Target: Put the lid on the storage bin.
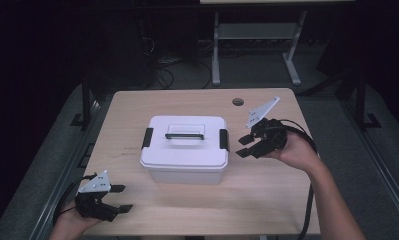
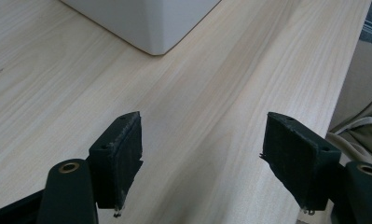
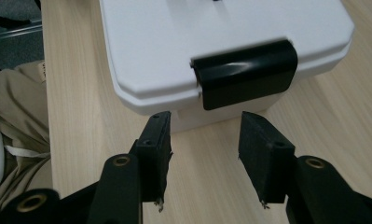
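A pale wooden counter point(image 1: 267, 200) is seen from above. A white box point(image 1: 184, 150) with its lid on is set in the middle of it. A black latch point(image 3: 246, 74) is clipped on the box's side. The right claw point(image 1: 243, 146) is held just beside that latch, open, with nothing gripped. The left claw point(image 1: 121, 197) is held open and empty over the counter's near left corner, well apart from the box.

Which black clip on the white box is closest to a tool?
The black latch on the white plastic box's right end. The right tool sits just beside it, while the black latch on the left end has no tool close by.
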`<state>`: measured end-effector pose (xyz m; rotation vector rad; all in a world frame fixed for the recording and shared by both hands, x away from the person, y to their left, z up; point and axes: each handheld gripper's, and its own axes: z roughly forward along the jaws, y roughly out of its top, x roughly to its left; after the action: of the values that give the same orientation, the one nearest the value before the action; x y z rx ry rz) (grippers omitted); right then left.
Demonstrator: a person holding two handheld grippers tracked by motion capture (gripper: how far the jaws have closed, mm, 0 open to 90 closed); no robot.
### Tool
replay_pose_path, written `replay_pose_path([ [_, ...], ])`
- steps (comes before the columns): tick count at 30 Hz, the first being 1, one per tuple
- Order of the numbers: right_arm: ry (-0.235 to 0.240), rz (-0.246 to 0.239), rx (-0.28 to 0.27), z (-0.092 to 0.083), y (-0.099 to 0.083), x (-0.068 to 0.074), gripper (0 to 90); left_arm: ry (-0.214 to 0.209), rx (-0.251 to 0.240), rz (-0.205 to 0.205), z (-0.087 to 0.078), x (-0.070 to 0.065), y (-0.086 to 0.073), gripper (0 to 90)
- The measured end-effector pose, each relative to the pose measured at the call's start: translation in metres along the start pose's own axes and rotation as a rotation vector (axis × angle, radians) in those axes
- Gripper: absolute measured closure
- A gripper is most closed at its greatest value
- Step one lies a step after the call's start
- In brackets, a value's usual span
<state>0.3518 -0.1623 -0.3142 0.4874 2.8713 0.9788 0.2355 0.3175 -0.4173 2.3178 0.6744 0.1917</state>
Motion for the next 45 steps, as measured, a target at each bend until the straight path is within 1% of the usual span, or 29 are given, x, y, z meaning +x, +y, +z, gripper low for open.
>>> replay_pose_path([
  [18,-0.004,0.037,-0.015,0.003,-0.029,0.0,51.9,0.006,-0.003,-0.008,-0.001,0.0,-0.001,27.4],
  [19,-0.006,0.046,-0.012,0.003,-0.031,0.0,51.9,0.006,-0.003,-0.009,-0.001,0.0,-0.001,27.4],
  [26,-0.006,0.061,-0.021,0.003,-0.042,0.0,51.0,0.005,0.001,-0.01,0.0,0.001,-0.001,27.4],
  [29,-0.006,0.075,-0.021,0.003,-0.046,0.0,50.6,0.006,0.001,-0.009,0.0,0.001,-0.001,27.4],
  [31,-0.007,0.073,-0.022,0.004,-0.05,-0.001,50.7,0.007,-0.001,-0.01,0.0,0.0,-0.001,27.4],
  [32,-0.005,0.081,-0.022,0.004,-0.051,0.0,50.6,0.007,0.0,-0.01,0.0,0.0,-0.001,27.4],
  [33,-0.005,0.075,-0.023,0.005,-0.052,-0.001,50.4,0.007,0.0,-0.01,0.0,0.0,-0.001,27.4],
  [35,-0.003,0.077,-0.026,0.006,-0.054,0.0,50.5,0.006,0.0,-0.009,0.0,0.0,-0.001,27.4],
  [42,0.0,0.102,-0.026,0.008,-0.065,0.001,50.4,0.007,0.006,-0.01,0.001,-0.001,-0.001,27.4],
  [45,0.001,0.109,-0.026,0.008,-0.069,0.001,50.4,0.006,0.011,-0.002,0.002,-0.001,0.0,27.4],
])
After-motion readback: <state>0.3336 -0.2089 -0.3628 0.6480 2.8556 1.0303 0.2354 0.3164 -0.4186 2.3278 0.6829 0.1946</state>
